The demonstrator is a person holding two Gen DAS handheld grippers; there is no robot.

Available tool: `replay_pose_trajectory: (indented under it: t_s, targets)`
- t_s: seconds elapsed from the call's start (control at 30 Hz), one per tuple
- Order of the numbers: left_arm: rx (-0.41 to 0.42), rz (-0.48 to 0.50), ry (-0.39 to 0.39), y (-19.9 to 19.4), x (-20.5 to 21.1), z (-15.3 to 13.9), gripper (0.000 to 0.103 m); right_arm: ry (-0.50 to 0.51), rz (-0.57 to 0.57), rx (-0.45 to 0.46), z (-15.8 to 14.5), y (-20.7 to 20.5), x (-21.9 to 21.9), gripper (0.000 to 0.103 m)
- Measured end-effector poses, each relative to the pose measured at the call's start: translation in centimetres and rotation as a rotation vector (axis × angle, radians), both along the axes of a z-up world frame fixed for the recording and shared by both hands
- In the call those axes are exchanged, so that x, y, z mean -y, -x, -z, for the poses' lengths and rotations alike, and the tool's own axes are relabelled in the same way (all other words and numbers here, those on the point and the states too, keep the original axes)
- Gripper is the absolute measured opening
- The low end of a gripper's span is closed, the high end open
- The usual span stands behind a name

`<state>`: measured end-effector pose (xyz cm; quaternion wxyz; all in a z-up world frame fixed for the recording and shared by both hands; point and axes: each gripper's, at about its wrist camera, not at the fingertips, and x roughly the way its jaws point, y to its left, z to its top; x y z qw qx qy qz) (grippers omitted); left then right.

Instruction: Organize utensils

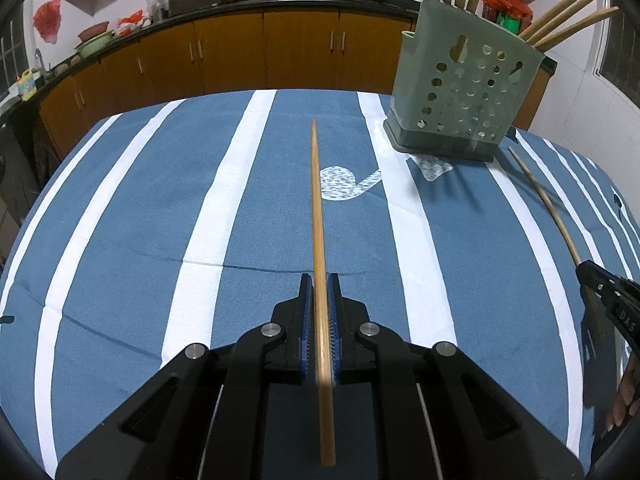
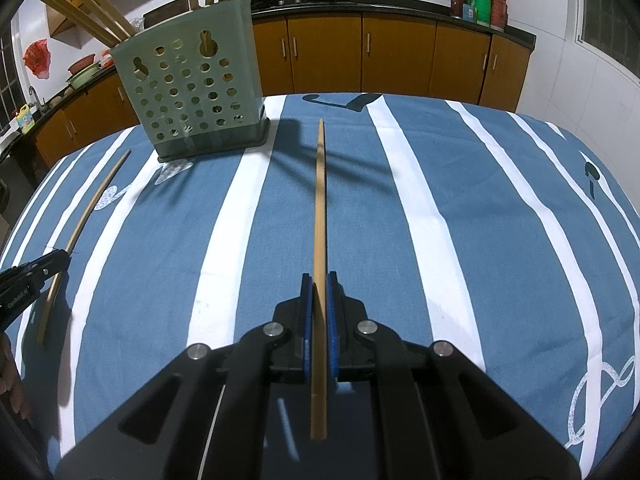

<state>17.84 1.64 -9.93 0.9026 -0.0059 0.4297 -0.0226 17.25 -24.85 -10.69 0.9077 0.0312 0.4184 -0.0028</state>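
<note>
2 chopsticks (image 1: 319, 216) (image 2: 320, 208) clamped lengthwise, tips toward holder (image 1: 460, 84)

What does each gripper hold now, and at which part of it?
The left gripper is shut on one chopstick near its thick end, the thin tip pointing forward. The right gripper holds another chopstick likewise.

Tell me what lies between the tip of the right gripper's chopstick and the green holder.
Only bare striped cloth with shadows. The right wrist view shows the chopstick in the right gripper pointing past the holder, nothing between them.
</note>
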Motion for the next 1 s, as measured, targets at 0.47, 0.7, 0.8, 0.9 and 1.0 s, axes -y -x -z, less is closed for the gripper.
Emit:
replay_pose_trajectory:
  t_s: [0.47, 0.7, 0.8, 0.9, 1.0]
  targets:
    - [0.009, 0.008, 0.010, 0.1, -0.4, -0.9, 0.007, 0.002, 0.000, 0.050, -1.9, 0.2, 0.3, 0.008]
    - [0.037, 0.011, 0.010, 0.3, -0.6, -2.0, 0.007, 0.008, -0.003, 0.077, -3.1, 0.4, 0.2, 0.008]
    - [0.032, 0.009, 0.011, 0.3, -0.7, -1.9, 0.007, 0.009, -0.004, 0.073, -3.0, 0.4, 0.2, 0.008]
    - [0.033, 0.008, 0.012, 0.2, -0.7, -2.1, 0.007, 0.010, -0.003, 0.072, -3.0, 0.4, 0.2, 0.008]
    - [0.047, 0.009, 0.014, 0.3, -0.8, -2.6, 0.007, 0.010, -0.004, 0.079, -3.2, 0.5, 0.2, 0.008]
